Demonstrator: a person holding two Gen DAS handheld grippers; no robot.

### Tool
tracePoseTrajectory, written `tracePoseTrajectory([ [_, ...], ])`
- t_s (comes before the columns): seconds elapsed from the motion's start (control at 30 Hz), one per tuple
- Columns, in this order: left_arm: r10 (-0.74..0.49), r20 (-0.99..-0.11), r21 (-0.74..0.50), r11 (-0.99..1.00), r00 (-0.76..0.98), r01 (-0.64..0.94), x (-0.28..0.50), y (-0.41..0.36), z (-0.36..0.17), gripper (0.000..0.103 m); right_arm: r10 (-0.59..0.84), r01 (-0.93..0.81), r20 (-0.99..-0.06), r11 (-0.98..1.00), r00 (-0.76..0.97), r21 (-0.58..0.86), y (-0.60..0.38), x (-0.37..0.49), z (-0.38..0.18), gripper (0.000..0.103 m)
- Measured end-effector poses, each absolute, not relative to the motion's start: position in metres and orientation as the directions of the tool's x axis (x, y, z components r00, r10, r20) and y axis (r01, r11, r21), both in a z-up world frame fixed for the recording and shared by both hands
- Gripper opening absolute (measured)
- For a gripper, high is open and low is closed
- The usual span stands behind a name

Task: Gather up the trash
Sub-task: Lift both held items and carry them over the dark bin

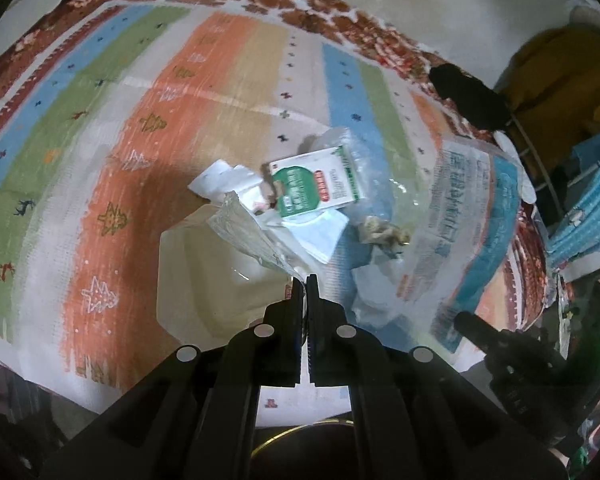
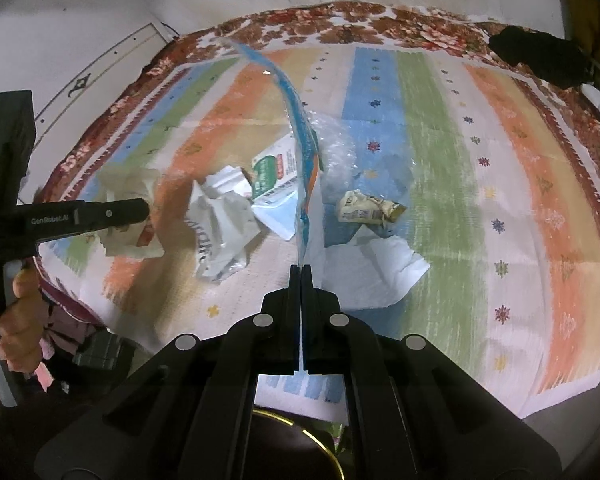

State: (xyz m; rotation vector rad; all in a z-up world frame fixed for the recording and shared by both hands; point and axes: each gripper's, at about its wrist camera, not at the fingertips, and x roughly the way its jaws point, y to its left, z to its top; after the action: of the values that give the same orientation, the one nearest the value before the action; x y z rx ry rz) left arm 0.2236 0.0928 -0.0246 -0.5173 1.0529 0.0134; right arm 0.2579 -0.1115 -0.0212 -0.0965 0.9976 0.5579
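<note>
Trash lies on a striped cloth point(image 2: 432, 152): a green-and-white box point(image 1: 314, 184) point(image 2: 274, 174), a crumpled white wrapper point(image 2: 224, 232), a white tissue point(image 2: 376, 268), a crumpled beige packet point(image 2: 366, 210) point(image 1: 384, 234) and clear film point(image 2: 336, 142). My left gripper point(image 1: 305, 280) is shut on a clear plastic wrapper point(image 1: 252, 232) held above the cloth; it also shows from the side in the right wrist view point(image 2: 140, 210). My right gripper point(image 2: 301, 270) is shut on the edge of a large blue-and-clear plastic bag point(image 2: 300, 128) point(image 1: 472, 216) that hangs open beside the trash.
A dark floral blanket point(image 2: 332, 20) borders the cloth. A black object point(image 2: 540, 58) lies at the far right edge. Yellow fabric point(image 1: 560, 72) and blue packaging point(image 1: 592, 208) stand at the right. A round dark bin with a gold rim point(image 2: 300, 448) sits below the grippers.
</note>
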Motion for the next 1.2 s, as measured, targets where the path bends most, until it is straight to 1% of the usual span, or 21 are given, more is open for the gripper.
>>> tracePoseTrajectory([
  [0.27, -0.256, -0.798, -0.425, 0.881, 0.545, -0.209, 0.204, 0.073, -0.004, 0.001, 0.44, -0.489, -0.789, 0.847, 0.428, 0.207, -0.126, 0.231, -0.005, 0.0],
  [0.5, -0.287, -0.759, -0.438, 0.889, 0.585, -0.132, 0.184, 0.048, 0.016, 0.001, 0.474, -0.51, -0.764, 0.831, 0.439, 0.223, -0.144, 0.19, 0.005, 0.0],
  [0.6, -0.303, -0.749, -0.447, 0.887, 0.589, -0.113, 0.175, 0.038, 0.018, 0.001, 0.492, -0.503, -0.755, 0.827, 0.433, 0.251, -0.155, 0.174, 0.004, 0.0],
  [0.77, -0.354, -0.735, -0.484, 0.871, 0.579, -0.082, 0.152, 0.021, 0.014, 0.001, 0.484, -0.484, -0.756, 0.837, 0.441, 0.255, -0.168, 0.154, -0.002, 0.0],
  [1.0, -0.353, -0.729, -0.462, 0.886, 0.586, -0.043, 0.126, 0.004, 0.014, 0.001, 0.497, -0.489, -0.755, 0.83, 0.428, 0.269, -0.178, 0.125, -0.011, 0.0],
  [1.2, -0.367, -0.719, -0.477, 0.878, 0.59, -0.035, 0.104, 0.0, 0.01, 0.001, 0.505, -0.49, -0.763, 0.823, 0.402, 0.287, -0.184, 0.103, -0.022, 0.0],
])
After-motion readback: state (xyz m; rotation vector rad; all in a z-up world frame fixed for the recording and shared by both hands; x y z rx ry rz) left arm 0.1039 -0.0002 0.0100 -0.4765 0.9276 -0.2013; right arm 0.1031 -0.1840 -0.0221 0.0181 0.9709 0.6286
